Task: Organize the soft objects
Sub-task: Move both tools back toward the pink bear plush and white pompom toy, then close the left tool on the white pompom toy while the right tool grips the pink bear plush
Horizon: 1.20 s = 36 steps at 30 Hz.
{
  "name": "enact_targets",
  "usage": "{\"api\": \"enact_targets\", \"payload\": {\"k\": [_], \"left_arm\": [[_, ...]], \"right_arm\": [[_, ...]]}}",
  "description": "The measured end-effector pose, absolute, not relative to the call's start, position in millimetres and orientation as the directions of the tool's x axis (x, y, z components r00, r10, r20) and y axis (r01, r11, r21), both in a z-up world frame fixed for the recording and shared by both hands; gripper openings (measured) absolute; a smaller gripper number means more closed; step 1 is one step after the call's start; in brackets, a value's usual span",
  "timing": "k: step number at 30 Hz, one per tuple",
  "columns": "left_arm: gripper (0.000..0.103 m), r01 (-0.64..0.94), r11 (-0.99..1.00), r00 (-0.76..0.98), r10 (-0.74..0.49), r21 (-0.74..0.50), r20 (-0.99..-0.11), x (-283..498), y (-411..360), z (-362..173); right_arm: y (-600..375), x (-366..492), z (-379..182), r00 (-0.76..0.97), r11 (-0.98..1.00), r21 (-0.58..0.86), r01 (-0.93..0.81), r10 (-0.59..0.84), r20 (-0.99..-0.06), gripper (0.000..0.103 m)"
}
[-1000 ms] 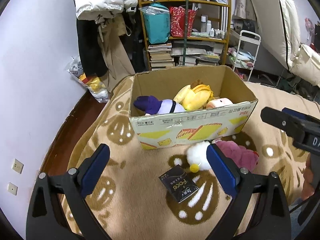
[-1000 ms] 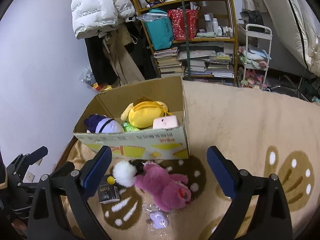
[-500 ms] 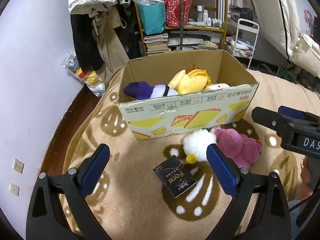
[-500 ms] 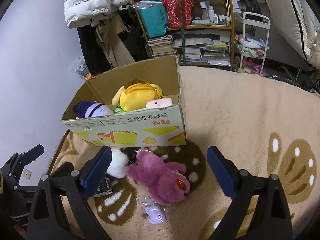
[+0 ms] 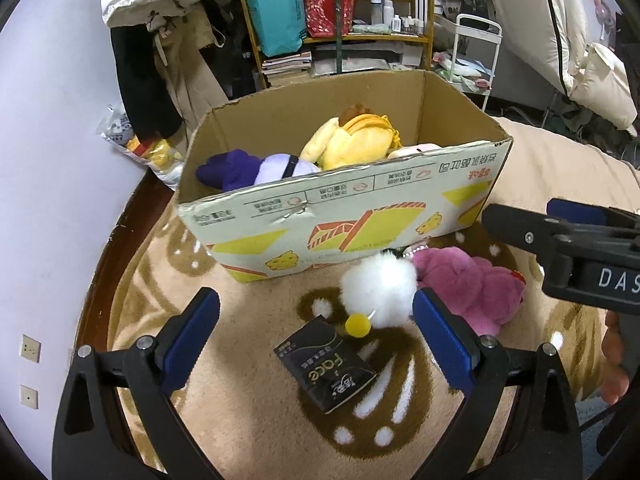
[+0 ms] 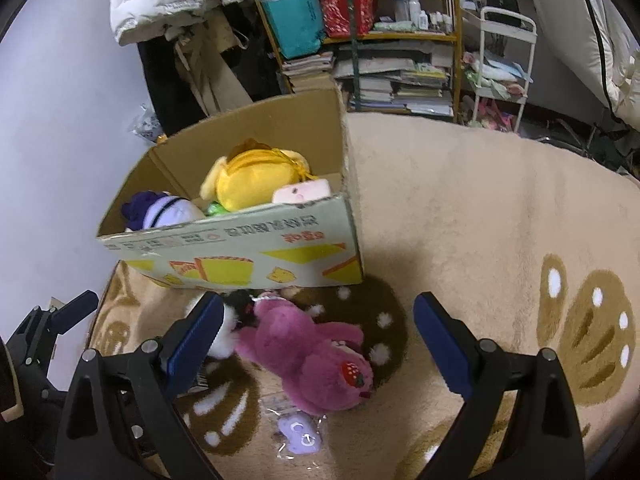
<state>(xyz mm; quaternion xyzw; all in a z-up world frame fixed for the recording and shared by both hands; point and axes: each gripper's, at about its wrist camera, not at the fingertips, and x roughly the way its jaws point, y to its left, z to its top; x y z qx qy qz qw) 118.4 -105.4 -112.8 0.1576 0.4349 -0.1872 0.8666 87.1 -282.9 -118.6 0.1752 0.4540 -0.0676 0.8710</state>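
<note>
Hovering over the rug, the left gripper (image 5: 316, 334) stood wide apart and empty, with the white pompom (image 5: 378, 292) just past its right finger and a black packet (image 5: 325, 364) lying between the jaws. The right gripper (image 6: 318, 338) was likewise spread and held nothing, poised above the pink plush (image 6: 308, 356), which lay on the rug touching the pompom, just in front of the box (image 5: 340, 216). A small purple toy in a clear wrapper (image 6: 298, 428) lay nearer the right gripper.

Inside the box sat a yellow plush (image 6: 252, 178), a purple plush (image 5: 248, 168) and a pale pink one, so I judged the sorting partly done.

The risks seemed plain. Both grippers aimed at neighbouring toys and could knock each other. A shallow pinch on fluffy fur might slip off. The pompom's yellow ball and cord could snag the pink plush and drag it along. The left gripper could close on the packet by mistake.

The rug (image 6: 480, 208) was beige pile with brown paw marks, soft and yielding. Behind stood crowded shelves (image 6: 360, 32), hanging coats, a white cart and a pale wall.
</note>
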Motion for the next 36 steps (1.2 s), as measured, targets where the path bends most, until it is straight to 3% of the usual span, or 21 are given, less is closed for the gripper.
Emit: {"api": "enact_targets", "payload": {"k": [36], "left_arm": [[0.096, 0.536, 0.843, 0.439, -0.232, 0.046, -0.868, 133, -129, -171]], "right_arm": [[-295, 113, -193, 0.32, 0.861, 0.347, 0.372, 0.232, -0.919, 0.1]]}}
